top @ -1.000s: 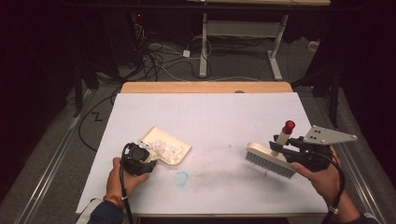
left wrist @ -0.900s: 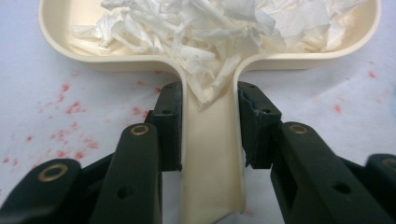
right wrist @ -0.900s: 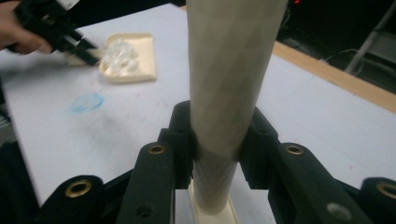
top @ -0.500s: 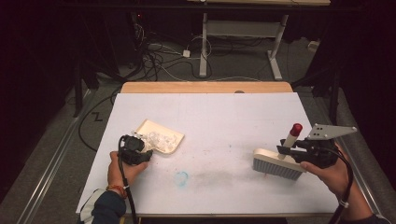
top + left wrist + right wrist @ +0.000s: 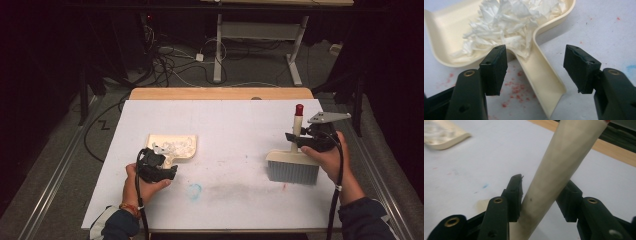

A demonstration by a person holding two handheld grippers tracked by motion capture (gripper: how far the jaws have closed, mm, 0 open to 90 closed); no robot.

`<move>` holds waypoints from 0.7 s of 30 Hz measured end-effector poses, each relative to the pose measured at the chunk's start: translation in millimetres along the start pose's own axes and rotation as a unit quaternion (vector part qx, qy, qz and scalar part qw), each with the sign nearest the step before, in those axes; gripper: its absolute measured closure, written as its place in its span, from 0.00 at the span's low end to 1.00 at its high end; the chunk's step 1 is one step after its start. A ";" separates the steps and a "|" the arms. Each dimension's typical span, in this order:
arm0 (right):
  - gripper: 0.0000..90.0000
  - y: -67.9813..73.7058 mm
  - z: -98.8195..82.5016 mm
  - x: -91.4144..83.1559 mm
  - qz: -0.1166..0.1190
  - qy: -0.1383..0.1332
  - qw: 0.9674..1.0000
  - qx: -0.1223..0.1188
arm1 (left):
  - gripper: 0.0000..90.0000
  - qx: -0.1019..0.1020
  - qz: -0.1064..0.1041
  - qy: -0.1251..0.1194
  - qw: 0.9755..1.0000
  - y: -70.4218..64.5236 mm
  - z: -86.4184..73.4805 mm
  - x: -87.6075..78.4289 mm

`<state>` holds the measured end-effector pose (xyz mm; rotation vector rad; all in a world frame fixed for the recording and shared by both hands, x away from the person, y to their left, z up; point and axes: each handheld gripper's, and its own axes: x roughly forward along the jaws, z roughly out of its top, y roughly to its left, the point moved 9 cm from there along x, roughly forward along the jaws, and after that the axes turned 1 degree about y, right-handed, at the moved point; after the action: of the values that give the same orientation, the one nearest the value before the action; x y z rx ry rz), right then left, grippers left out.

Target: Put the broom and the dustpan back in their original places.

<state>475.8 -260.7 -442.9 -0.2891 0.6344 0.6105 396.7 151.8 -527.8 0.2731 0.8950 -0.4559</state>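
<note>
A cream plastic dustpan (image 5: 172, 147) filled with white shredded paper scraps (image 5: 172, 145) is seen left of centre in the high view, resting flat on the white-covered bench (image 5: 235, 125). Its short handle points toward the lower edge of the frame, straight at the left claw (image 5: 161, 161). In the left gripper view the handle runs between the two black jaws, but neither pad is touching it: the jaws have just been opening and the dustpan is released.

At the right of the high view, a cream hand brush with grey bristles and a red-capped handle (image 5: 294, 165) is standing on its bristles, with the handle rising upright, slightly tilted. The right claw (image 5: 295, 141) is placed around this handle low down. Its jaws have just been opening as well; in the right gripper view the handle (image 5: 564, 167) still lies against the left pad, while the right pad seems to be loosened, so the grip is judged as being let go.

The two tools are well apart, each nearer to its own hand. For a coming withdrawal, each claw would be pulled back along the handle's own axis.
</note>
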 end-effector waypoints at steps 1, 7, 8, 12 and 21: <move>0.64 -3.4 -0.1 4.0 -0.008 0.000 1.000 0.004 | 0.35 0.000 -0.001 -0.011 1.000 1.3 -0.9 -2.6; 0.63 -20.8 -3.1 20.7 -0.044 -0.001 0.998 0.037 | 0.23 0.019 -0.009 -0.089 0.996 6.7 -7.1 -19.8; 0.63 -21.7 -3.9 23.6 -0.046 0.000 0.998 0.039 | 0.23 0.025 -0.008 -0.101 0.995 6.6 -8.2 -21.8; 0.62 -25.5 -7.6 34.2 -0.064 0.010 0.997 0.045 | 0.23 0.050 -0.004 -0.122 0.991 3.1 -13.7 -25.6; 0.55 -28.0 -2.9 48.4 -0.097 0.009 0.995 0.033 | 0.22 0.067 0.004 -0.130 0.989 0.0 -22.2 -30.8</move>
<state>522.6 -262.6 -473.7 -0.2915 0.6332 0.4004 364.9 169.2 -516.6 0.3322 0.6094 -0.5329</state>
